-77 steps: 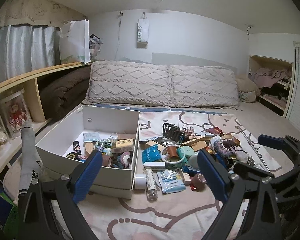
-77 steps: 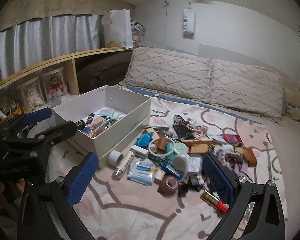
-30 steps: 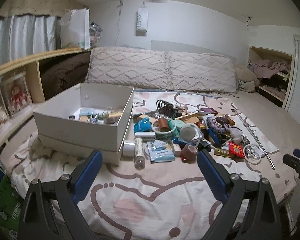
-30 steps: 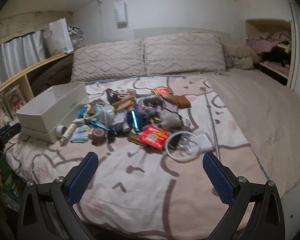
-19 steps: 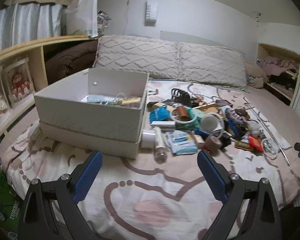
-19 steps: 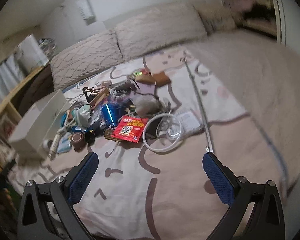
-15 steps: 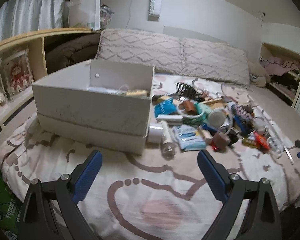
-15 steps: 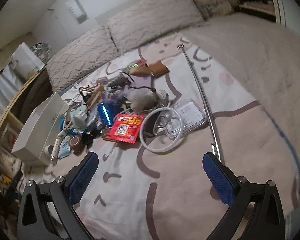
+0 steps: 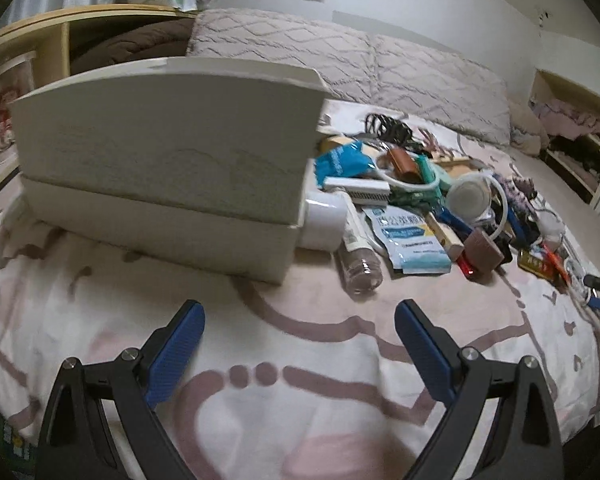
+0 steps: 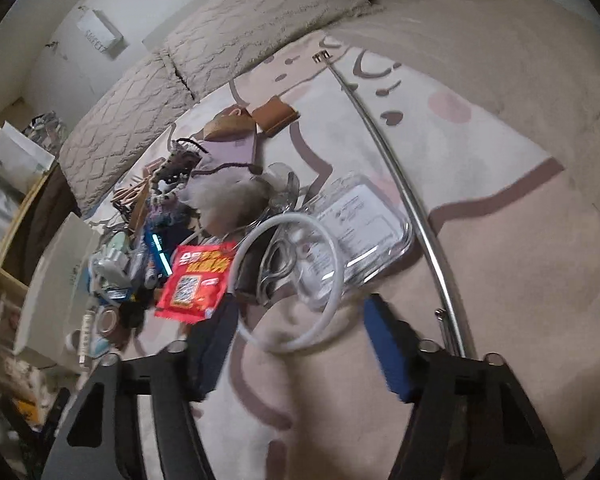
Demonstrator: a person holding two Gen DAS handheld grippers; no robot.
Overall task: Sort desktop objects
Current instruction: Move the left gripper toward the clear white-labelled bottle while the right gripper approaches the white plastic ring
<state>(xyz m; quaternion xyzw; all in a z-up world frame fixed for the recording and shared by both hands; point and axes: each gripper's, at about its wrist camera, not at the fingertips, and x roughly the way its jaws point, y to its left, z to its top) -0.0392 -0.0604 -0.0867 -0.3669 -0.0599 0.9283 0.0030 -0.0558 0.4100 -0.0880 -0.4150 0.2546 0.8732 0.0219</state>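
Observation:
A heap of small objects lies on the bed: a white ring, a red packet, a clear plastic case, scissors, a blue wipes pack and a clear bottle. A white box stands left of the heap; its inside is hidden. My left gripper is open and empty, low over the bedsheet in front of the box. My right gripper is open and empty, its fingers either side of the white ring's near edge.
A long metal rod lies on the sheet right of the heap. Two quilted pillows line the headboard. A wooden shelf runs along the left of the bed. The patterned sheet spreads in front of the left gripper.
The left gripper has dropped lower and closer to the white box, whose front wall now hides its contents. The right gripper has swung right and moved down onto the white ring.

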